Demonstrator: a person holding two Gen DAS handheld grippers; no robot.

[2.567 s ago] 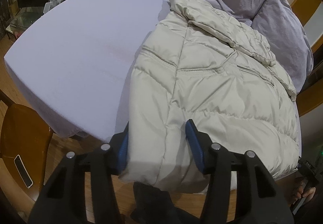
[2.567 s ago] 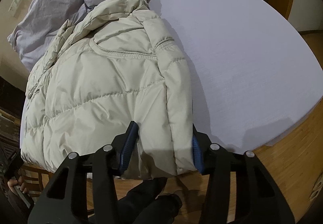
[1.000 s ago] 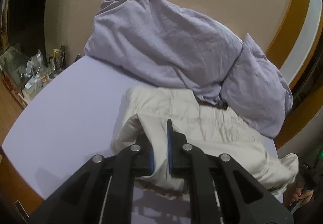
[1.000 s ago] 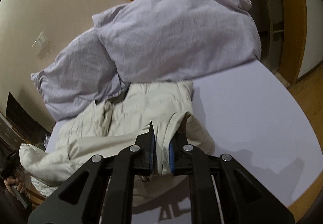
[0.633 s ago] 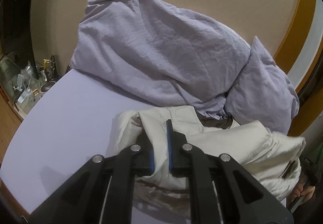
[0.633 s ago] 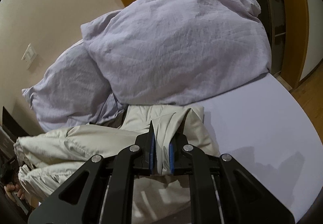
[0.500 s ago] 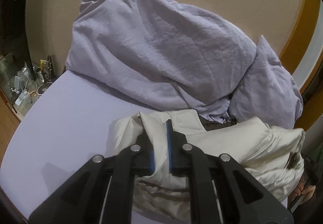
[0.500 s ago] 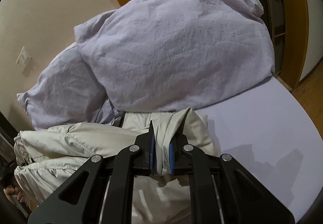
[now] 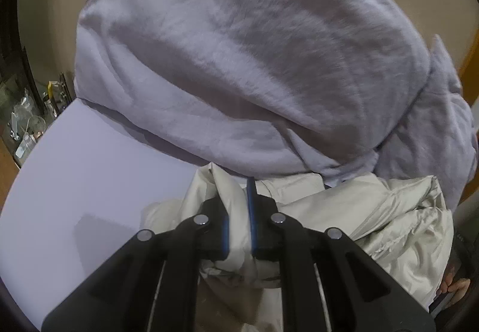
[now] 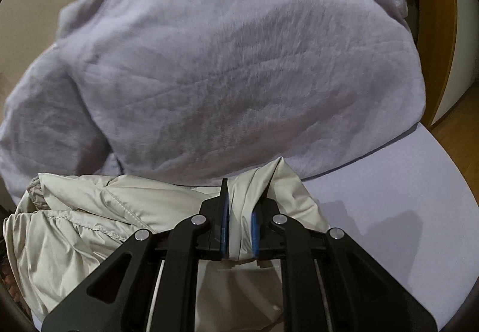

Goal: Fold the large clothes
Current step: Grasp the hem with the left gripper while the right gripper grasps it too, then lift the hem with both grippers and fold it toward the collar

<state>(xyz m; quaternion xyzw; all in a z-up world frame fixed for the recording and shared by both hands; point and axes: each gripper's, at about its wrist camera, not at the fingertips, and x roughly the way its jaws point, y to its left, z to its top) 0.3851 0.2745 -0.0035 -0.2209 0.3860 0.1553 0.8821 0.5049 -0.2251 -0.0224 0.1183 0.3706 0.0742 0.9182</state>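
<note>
A cream puffer jacket lies bunched on the lilac bed, doubled over toward the pillows. My left gripper is shut on a fold of the jacket's hem, close to the big lilac pillow. In the right wrist view my right gripper is shut on the other hem corner of the jacket, also right below the pillow. The jacket's lower layers are hidden under the folded part.
The lilac bed sheet spreads to the left and, in the right wrist view, to the right. A second pillow sits at the right. A cluttered bedside shelf stands far left. Wooden door frame at right.
Both grippers have carried the jacket's hem forward over its body toward the pillows, which now fill most of both views. Both grippers stayed shut on the fabric.
</note>
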